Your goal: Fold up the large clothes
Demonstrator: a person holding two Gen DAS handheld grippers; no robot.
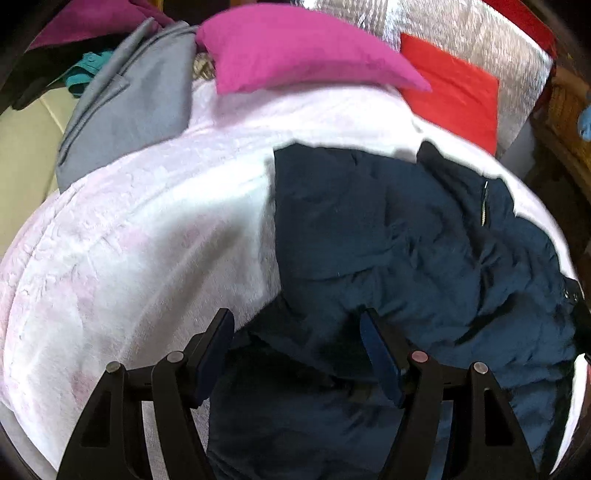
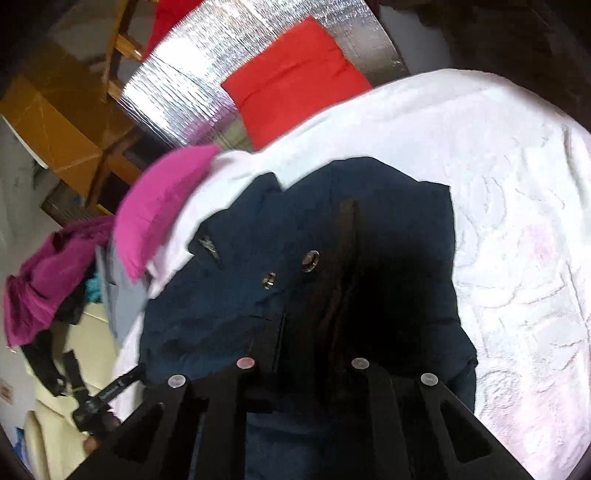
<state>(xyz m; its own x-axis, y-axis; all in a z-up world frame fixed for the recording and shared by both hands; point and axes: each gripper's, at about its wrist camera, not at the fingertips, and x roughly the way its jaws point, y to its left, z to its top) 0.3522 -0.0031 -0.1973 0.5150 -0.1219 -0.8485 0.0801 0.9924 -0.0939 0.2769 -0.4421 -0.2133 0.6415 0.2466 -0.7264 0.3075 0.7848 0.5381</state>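
Navy jacket (image 1: pixel 406 236) lies crumpled on the white blanket (image 1: pixel 147 229), lower centre of both views, left gripper (image 1: pixel 297 354) fingers spread empty above it, right gripper (image 2: pixel 306 354) fingers closed on a dark fold that may slip because the bite looks shallow.

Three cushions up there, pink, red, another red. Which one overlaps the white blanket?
The pink cushion: its lower edge lies over the white blanket's far edge. The nearer red cushion lies on the silver mat beside the blanket; the other red one is farther back.

Navy jacket (image 1: pixel 406 236) on a white blanket (image 1: pixel 147 240), left gripper (image 1: pixel 297 354) fingers apart just above its edge
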